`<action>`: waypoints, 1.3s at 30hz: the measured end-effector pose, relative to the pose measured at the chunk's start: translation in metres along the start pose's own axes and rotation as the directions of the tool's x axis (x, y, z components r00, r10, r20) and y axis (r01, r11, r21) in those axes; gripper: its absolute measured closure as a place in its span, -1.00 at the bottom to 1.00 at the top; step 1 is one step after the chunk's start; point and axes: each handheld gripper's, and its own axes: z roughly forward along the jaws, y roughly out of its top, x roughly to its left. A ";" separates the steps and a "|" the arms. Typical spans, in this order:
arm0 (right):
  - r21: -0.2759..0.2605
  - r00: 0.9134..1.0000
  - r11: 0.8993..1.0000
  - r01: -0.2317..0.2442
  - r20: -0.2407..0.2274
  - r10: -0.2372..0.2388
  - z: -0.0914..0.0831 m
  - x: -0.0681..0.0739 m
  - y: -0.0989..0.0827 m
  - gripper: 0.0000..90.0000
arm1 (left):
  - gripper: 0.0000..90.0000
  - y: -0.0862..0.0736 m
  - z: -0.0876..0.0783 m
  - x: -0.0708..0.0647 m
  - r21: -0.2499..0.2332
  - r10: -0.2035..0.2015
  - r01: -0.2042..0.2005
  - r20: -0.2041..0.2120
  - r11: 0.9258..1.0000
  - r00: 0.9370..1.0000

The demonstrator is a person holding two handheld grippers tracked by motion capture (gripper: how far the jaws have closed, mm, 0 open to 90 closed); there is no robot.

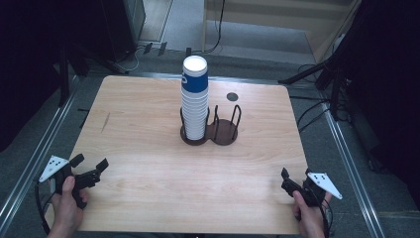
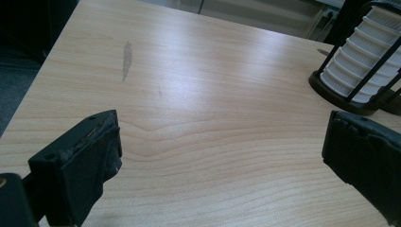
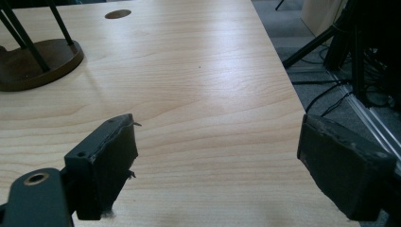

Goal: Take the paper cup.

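Observation:
A tall stack of white paper cups (image 1: 194, 99), the top one with a blue band, stands in the left ring of a dark wooden two-ring holder (image 1: 225, 135) near the table's middle. The holder's right ring is empty. My left gripper (image 1: 90, 162) rests at the table's front left, open, with bare wood between its jaws (image 2: 222, 132). The cup stack (image 2: 359, 66) lies ahead to its right. Over the front right corner my right gripper (image 1: 292, 179) is open, with nothing between its jaws (image 3: 217, 130). The holder's base (image 3: 38, 61) lies far to its left.
The light wooden table (image 1: 148, 148) has a small round hole (image 1: 232, 96) behind the holder and a dark scuff (image 1: 105, 122) at the left. Metal rails run along both sides of the table, with cables and stand legs (image 1: 317, 74) on the floor to the right.

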 end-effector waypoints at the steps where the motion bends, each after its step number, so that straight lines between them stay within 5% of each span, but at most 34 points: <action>1: -0.003 1.000 1.000 0.013 0.003 -0.013 0.000 0.001 0.000 -0.72 | -1.00 0.000 0.000 0.000 0.001 -0.001 0.001 0.001 1.000 1.000; 10: -0.027 0.999 1.000 0.005 -0.034 -0.006 -0.002 0.015 0.017 -0.72 | -1.00 -0.002 0.005 -0.008 0.028 0.063 -0.062 -0.022 0.998 0.998; 18: -0.072 0.995 0.994 0.081 -0.048 -0.085 -0.005 0.045 0.035 -0.73 | -1.00 -0.004 0.007 -0.014 0.055 0.118 -0.117 -0.023 0.992 0.993; 24: -0.074 0.989 0.989 0.129 -0.069 -0.134 -0.003 0.066 0.043 -0.73 | -1.00 -0.004 0.007 -0.015 0.060 0.123 -0.121 -0.016 0.991 0.992; 39: -0.081 0.978 0.984 0.160 -0.126 -0.169 0.002 0.102 0.074 -0.73 | -1.00 -0.004 0.010 -0.015 0.074 0.124 -0.123 -0.010 0.990 0.992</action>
